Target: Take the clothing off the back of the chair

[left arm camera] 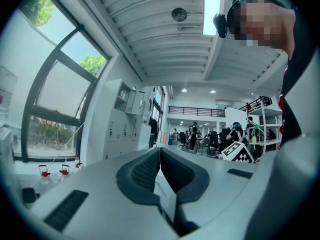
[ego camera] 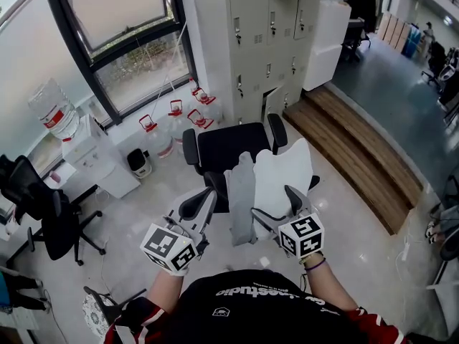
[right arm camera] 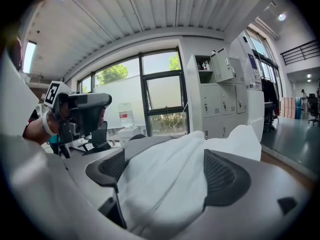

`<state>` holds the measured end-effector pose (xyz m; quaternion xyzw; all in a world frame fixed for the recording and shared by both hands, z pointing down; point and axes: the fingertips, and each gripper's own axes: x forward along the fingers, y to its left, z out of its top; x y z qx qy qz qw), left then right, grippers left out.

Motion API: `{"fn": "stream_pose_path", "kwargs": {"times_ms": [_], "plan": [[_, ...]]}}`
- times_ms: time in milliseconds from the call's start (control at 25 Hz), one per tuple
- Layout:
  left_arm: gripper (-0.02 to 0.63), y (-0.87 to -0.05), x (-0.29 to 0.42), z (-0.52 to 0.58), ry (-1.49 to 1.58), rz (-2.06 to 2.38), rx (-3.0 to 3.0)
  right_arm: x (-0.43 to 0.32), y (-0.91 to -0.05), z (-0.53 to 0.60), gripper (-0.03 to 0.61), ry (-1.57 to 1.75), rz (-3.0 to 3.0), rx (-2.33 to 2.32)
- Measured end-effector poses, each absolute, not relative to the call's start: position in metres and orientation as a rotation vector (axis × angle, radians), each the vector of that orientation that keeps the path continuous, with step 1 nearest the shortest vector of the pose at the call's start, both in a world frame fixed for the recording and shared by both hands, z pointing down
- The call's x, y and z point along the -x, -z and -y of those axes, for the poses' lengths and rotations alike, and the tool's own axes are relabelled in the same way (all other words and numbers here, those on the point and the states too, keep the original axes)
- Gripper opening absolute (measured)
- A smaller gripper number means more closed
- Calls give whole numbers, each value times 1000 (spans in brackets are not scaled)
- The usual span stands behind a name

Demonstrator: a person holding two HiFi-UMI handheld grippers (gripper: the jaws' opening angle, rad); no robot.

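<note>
A black office chair (ego camera: pixel 228 147) stands in front of me with a white garment (ego camera: pixel 284 169) and a grey garment (ego camera: pixel 242 201) draped over its back. My right gripper (ego camera: pixel 277 208) is at the white garment's lower edge. In the right gripper view its jaws stand wide apart (right arm camera: pixel 165 157), and the white garment (right arm camera: pixel 170 184) bulges loosely between the pads. My left gripper (ego camera: pixel 204 201) hovers just left of the grey garment. The left gripper view shows it (left arm camera: pixel 160 152) with the pad tips meeting and no cloth visible beyond them.
Another black office chair (ego camera: pixel 49 217) stands at the left, beside a water dispenser (ego camera: pixel 92 156). Several water jugs (ego camera: pixel 176 117) line the window wall. Grey lockers (ego camera: pixel 272 41) rise behind the chair, and a wooden step (ego camera: pixel 358 156) runs along the right.
</note>
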<state>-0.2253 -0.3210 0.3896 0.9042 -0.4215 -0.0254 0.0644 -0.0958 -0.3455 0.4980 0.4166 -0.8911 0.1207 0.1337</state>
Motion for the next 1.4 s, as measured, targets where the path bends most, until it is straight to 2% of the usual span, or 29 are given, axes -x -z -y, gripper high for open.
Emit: {"fn": "stream_pose_path", "kwargs": {"times_ms": [280, 560, 760, 960, 1080, 1200, 1400], "plan": [[25, -398, 221, 337, 87, 1234, -2739, 116, -511, 349, 551, -253, 2496, -1186], [25, -396, 223, 345, 87, 1208, -2745, 121, -516, 357, 552, -180, 2431, -1242], [25, -395, 227, 345, 97, 1209, -2736, 120, -514, 355, 455, -154, 2409, -1243], [25, -396, 230, 340, 100, 1205, -2734, 124, -509, 348, 286, -180, 2448, -1238], [25, -396, 228, 337, 106, 1203, -2735, 121, -508, 344, 157, -189, 2463, -1236], [25, -395, 229, 331, 103, 1203, -2739, 119, -509, 341, 90, -213, 2472, -1244], [25, -396, 236, 329, 106, 1210, -2734, 118, -504, 341, 60, -263, 2514, -1254]]}}
